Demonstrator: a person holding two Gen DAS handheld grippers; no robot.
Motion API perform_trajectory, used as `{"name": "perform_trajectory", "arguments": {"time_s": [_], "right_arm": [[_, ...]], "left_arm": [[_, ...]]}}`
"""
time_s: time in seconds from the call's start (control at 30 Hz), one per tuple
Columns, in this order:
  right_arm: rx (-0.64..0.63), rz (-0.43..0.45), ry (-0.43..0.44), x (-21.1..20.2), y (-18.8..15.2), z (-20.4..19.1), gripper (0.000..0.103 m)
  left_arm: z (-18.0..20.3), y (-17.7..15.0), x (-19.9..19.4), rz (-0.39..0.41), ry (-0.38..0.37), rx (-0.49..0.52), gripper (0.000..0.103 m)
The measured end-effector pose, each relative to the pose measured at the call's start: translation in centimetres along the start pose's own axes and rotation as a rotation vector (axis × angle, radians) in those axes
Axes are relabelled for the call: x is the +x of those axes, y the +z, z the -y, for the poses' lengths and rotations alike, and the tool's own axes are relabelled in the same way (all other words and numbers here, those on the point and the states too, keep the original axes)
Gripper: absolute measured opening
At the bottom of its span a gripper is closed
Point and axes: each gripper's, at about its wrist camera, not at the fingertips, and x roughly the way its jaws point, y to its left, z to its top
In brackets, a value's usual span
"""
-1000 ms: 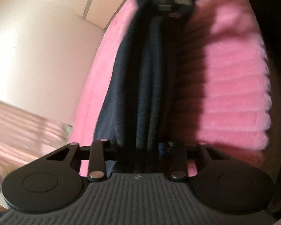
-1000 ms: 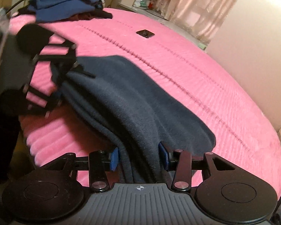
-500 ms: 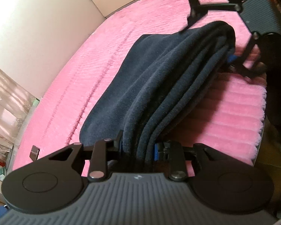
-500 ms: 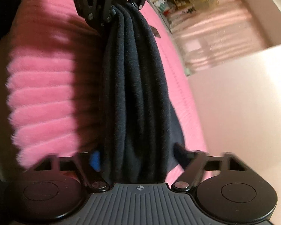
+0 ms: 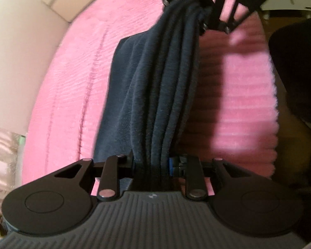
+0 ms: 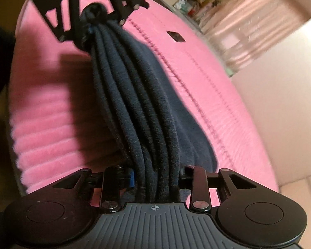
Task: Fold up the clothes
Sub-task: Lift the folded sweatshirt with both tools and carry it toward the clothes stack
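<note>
Grippers [image 5: 152, 164] [image 6: 156, 175] clamped on navy garment [image 5: 155, 95]

Left gripper [image 5: 153, 164] at 6 o'clock, clamped on bunched navy garment [image 5: 155, 95]. Right gripper [image 5: 199, 6] pinching far end at 12. Pink ribbed blanket [image 5: 72, 78] beneath.

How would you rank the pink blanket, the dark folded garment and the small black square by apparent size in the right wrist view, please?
1. pink blanket
2. dark folded garment
3. small black square, though it lies farthest from the camera.
</note>
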Motion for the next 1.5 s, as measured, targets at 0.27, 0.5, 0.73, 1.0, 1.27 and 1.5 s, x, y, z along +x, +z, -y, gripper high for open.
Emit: {"name": "perform_trajectory", "arguments": {"time_s": [0.27, 0.5, 0.73, 1.0, 1.27, 1.5], "right_arm": [[0.201, -0.153, 0.132, -13.1, 1.4, 11.5, 0.031], [0.314, -0.258, 0.038, -22.8, -3.9, 19.5, 0.031], [0.344, -0.347, -0.157, -27.1, -8.9, 26.9, 0.031], [0.377, -0.474, -0.311, -29.7, -13.6, 33.4, 0.031], [0.35, -0.501, -0.422, -30.3, -21.4, 42.3, 0.031], [0.209, -0.438, -0.448, -27.5, -33.9, 49.6, 0.031]], "left_arm": [[-7.2, 12.4, -9.1, 0.002, -0.184, 0.024, 0.023], [-9.4, 25.2, -12.3, 0.135, -0.199, 0.128, 0.023], [-12.0, 35.6, -12.0, 0.318, -0.123, 0.249, 0.023], [-14.8, 43.7, -9.3, 0.495, -0.088, 0.406, 0.023], [-18.5, 55.2, -5.1, 0.577, -0.001, 0.438, 0.023], [-19.0, 67.5, 3.9, 0.52, 0.1, 0.383, 0.023]]}}
